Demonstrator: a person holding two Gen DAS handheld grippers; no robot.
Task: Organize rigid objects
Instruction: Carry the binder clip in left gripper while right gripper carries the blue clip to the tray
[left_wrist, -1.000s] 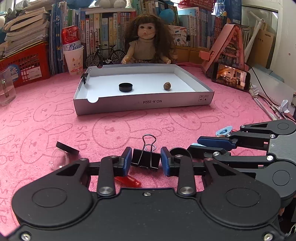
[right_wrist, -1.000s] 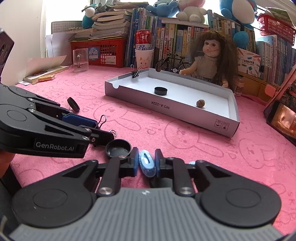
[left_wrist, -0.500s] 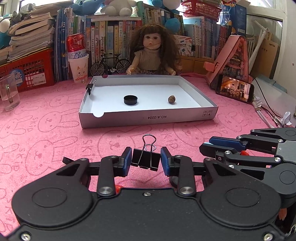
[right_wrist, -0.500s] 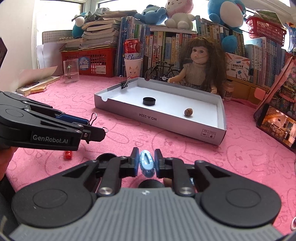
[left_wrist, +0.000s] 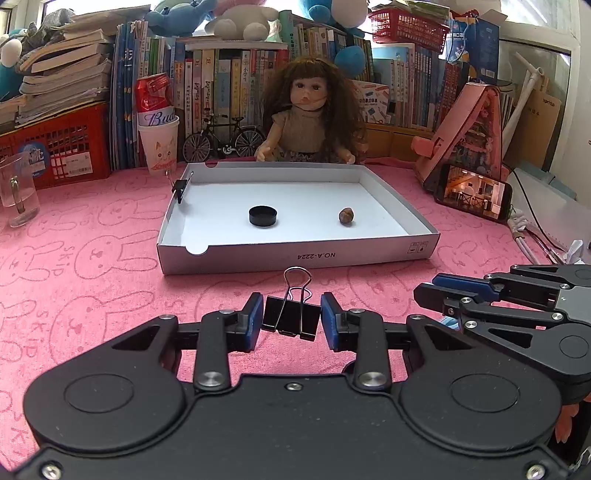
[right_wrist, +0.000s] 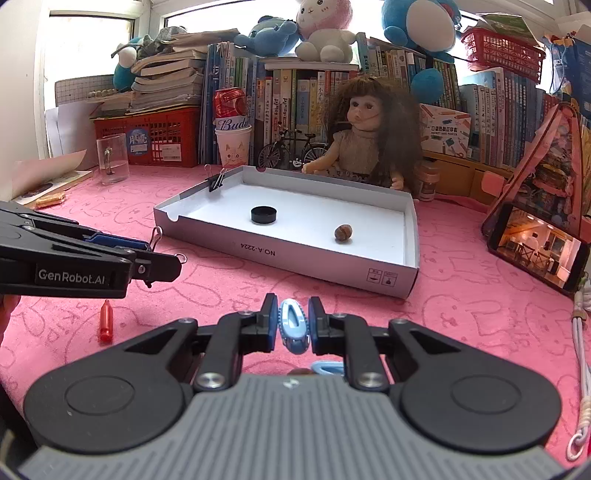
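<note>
Though still gripped, binder clip (left_wrist: 291, 322) higher.

The bench (right_wrist: 461, 295) wears a pink cloth printed with rabbits. On it lie a shallow white tray (right_wrist: 295, 258), a glass mug (right_wrist: 112, 158) at the far left, a phone (right_wrist: 537, 253) propped at the right, a red cap (right_wrist: 106, 320) near the front left, and a white cord (right_wrist: 581, 354) along the right edge.
</note>
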